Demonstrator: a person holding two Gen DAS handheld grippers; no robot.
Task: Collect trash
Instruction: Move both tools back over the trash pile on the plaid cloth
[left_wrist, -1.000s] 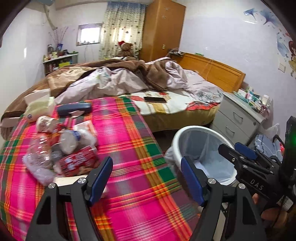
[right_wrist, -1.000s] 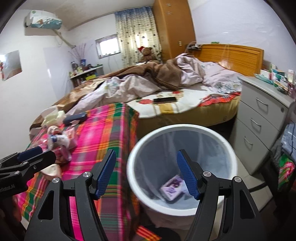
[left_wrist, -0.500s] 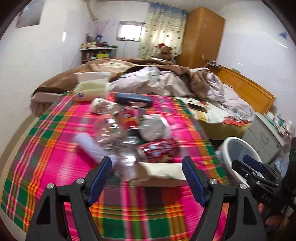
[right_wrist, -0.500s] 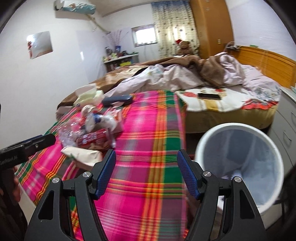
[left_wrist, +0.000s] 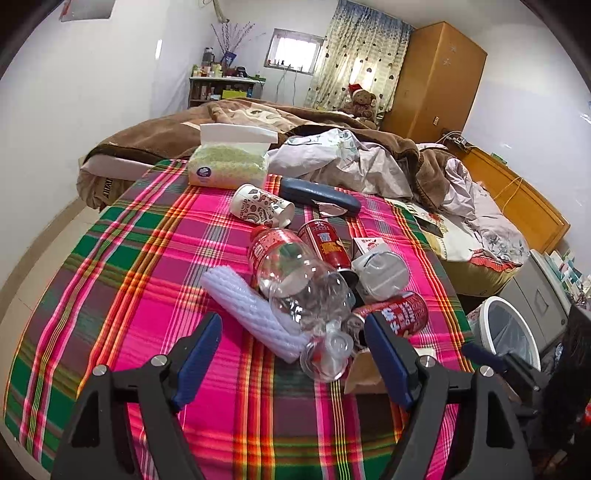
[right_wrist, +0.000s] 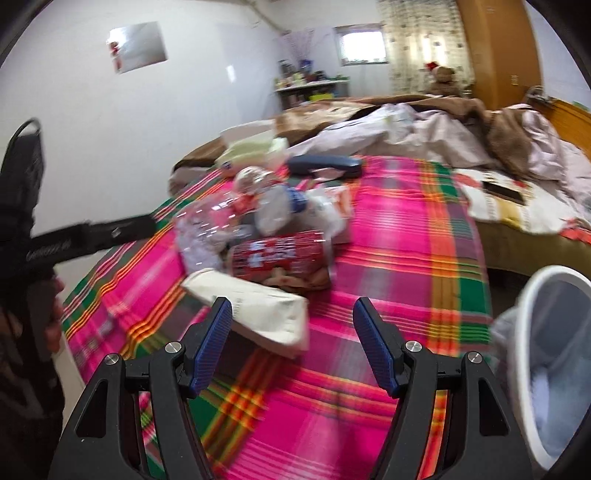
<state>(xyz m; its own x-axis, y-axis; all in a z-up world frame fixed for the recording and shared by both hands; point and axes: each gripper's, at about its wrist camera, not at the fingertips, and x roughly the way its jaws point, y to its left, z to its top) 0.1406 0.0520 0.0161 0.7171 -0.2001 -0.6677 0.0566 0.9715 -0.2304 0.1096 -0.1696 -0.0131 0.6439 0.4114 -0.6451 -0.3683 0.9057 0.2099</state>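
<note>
Looking through the left wrist view, I see my left gripper (left_wrist: 293, 360) spread wide and empty at the bottom of the frame, over the plaid cloth (left_wrist: 110, 280). The trash pile sits at centre: a clear plastic bottle (left_wrist: 295, 280), a white foam sleeve (left_wrist: 251, 310), two red cans (left_wrist: 391, 314), a paper cup (left_wrist: 260, 208). The white bin (left_wrist: 506, 332) stands at the right edge, off the cloth.

In the right wrist view, my right gripper (right_wrist: 291, 347) is also released, nothing between its pads. A cream paper packet (right_wrist: 255, 306) lies just above them at centre, a red can (right_wrist: 280, 254) behind it, the bin (right_wrist: 546, 354) at lower right.
</note>
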